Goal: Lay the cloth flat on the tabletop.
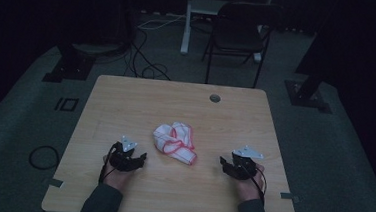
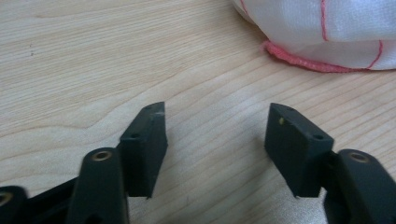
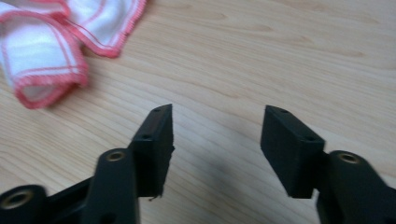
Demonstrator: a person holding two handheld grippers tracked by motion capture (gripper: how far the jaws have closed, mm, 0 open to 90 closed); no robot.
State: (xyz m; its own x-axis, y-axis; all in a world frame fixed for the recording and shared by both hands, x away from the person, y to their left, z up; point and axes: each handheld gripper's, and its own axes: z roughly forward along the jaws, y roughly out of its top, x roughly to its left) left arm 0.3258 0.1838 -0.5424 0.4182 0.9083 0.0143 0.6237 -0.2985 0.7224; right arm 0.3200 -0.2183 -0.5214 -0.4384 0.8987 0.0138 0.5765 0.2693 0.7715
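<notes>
Both tongs, left (image 1: 141, 159) and right (image 1: 224, 163), released and empty flanking crumpled cloth (image 1: 175, 142) mid-bench (image 1: 126, 101); risk: pinching bunched layers instead of one hem, cloth lifts tangled.

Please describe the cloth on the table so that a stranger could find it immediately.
Look at the light wooden table. Near its middle, between the left tongs and the right tongs, lies a crumpled white cloth. Its pink stitched edging and thin pink lines set it apart; it is the only soft thing there.

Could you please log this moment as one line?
cloth: crumpled, mid-table | left gripper: open, empty | right gripper: open, empty
</notes>
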